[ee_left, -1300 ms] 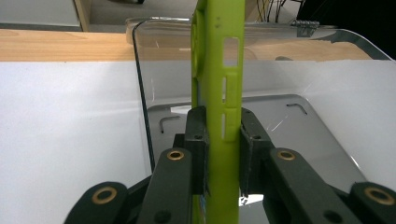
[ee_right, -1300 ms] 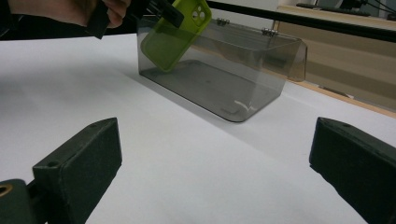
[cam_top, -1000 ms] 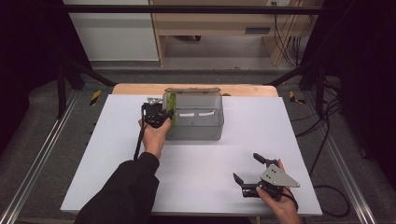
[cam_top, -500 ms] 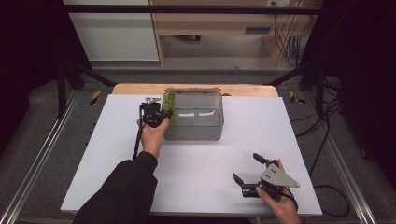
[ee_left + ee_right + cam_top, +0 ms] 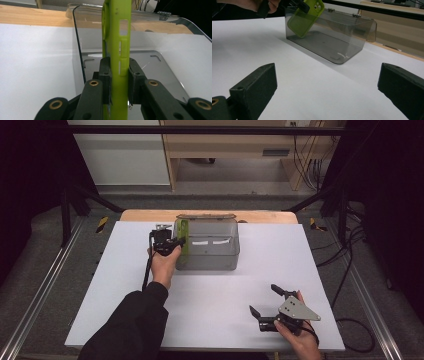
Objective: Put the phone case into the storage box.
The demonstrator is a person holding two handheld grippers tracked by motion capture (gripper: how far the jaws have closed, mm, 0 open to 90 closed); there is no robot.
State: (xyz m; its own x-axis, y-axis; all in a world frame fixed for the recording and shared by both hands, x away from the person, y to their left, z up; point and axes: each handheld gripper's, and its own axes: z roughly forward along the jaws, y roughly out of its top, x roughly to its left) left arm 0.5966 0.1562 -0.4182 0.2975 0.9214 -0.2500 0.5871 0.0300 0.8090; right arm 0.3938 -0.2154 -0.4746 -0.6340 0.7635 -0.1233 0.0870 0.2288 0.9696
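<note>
High view: we note the left gripper point(image 5: 176, 241) at the left end of a clear smoky-grey plastic box point(image 5: 215, 257), which sits toward the far middle of the white table top point(image 5: 100, 285); its jaws are clamped on a lime-green rubbery phone case point(image 5: 183, 236) that stands on edge just inside the box's left wall. The right gripper point(image 5: 267, 301) rests low at the near right of the table, well apart from the box, jaws spread wide with nothing between them. Left gripper view: we see the phone case point(image 5: 117, 50) edge-on and upright, squeezed between the two black pads point(image 5: 105, 72), its side button slots facing us; the box's wall point(image 5: 77, 50) rises just left of it and the box floor lies beyond. Right gripper view: the jaws stand far apart over bare table point(image 5: 317, 90); farther off we see the box point(image 5: 342, 37) with the green case point(image 5: 305, 17) tilted in its left end, held from above by the left gripper point(image 5: 298, 6).
</note>
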